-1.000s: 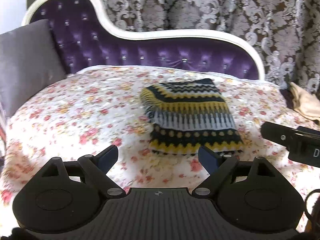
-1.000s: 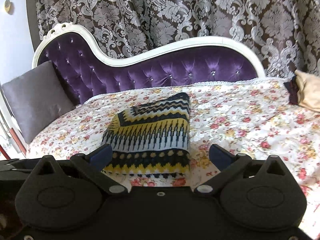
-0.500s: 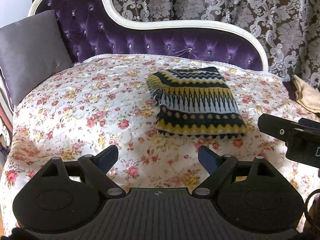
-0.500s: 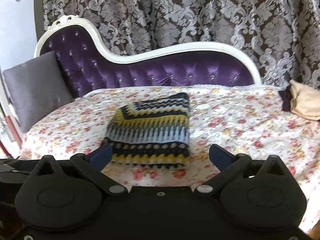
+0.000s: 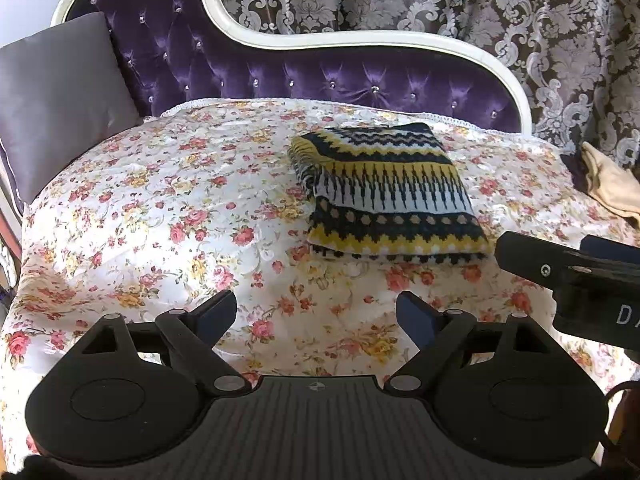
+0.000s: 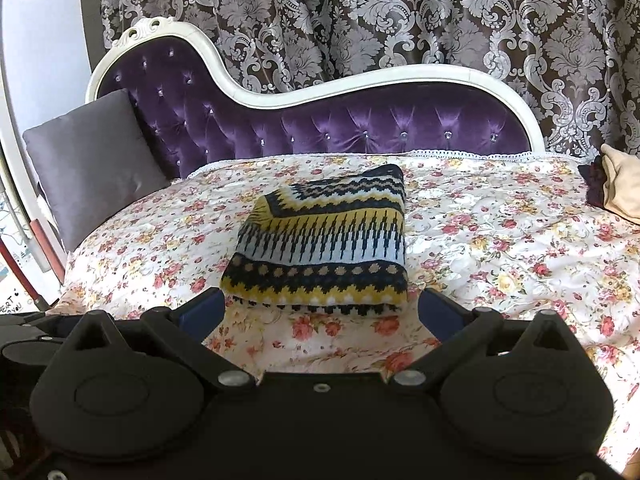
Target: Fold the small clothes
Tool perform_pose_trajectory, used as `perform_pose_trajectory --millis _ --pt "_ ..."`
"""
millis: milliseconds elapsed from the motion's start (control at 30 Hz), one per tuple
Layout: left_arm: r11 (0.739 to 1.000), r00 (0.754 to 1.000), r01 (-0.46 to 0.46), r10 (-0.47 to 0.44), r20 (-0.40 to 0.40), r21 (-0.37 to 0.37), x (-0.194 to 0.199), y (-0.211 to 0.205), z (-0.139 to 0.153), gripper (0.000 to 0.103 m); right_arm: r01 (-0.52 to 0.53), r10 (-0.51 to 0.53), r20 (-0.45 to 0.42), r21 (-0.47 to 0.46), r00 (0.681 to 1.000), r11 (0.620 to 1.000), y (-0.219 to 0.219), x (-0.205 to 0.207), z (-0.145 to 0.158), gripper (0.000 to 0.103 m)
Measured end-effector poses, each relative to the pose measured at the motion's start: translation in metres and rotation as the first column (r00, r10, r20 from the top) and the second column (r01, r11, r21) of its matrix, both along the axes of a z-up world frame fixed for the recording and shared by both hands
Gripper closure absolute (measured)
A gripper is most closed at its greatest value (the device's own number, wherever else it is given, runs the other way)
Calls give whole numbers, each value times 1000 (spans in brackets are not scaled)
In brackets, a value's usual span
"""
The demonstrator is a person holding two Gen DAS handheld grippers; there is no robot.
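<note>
A knitted garment (image 5: pixel 384 196) with yellow, navy and white zigzag stripes lies folded into a neat rectangle on the floral bedspread (image 5: pixel 180 208). It also shows in the right wrist view (image 6: pixel 328 248). My left gripper (image 5: pixel 316 316) is open and empty, held back from the garment's near edge, above the bedspread. My right gripper (image 6: pixel 320 312) is open and empty, just short of the garment's near edge. The right gripper's body (image 5: pixel 576 280) shows at the right of the left wrist view.
A purple tufted headboard (image 6: pixel 360 128) with a white frame runs along the back. A grey cushion (image 6: pixel 88 164) leans at the left. A beige cloth (image 6: pixel 620 184) over something dark lies at the far right. Patterned curtains (image 6: pixel 400 20) hang behind.
Both grippers have drawn back from the folded garment and risen; it looks farther and more of the bedspread shows. The garment has not moved.
</note>
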State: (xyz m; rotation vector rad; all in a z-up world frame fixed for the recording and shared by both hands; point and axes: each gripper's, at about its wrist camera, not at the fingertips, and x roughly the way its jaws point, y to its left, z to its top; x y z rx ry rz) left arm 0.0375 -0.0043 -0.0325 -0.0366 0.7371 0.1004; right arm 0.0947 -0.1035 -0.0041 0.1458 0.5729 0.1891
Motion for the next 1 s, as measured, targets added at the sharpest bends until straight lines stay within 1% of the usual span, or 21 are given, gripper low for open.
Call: perform_pose_trajectory --millis 133,633,1000 --pt "1000 1000 2 -2 -11 2 2 0 -2 16 1 -2 -4 -10 1000 1000 2 2 0 1" --pt "1000 999 13 -12 -44 6 9 0 -6 16 5 -5 -32 7 999 1000 -1 8 -5 1" --pt "1000 999 22 -21 -48 10 10 -2 -5 16 -2 2 -37 9 999 1000 -2 11 -5 1"
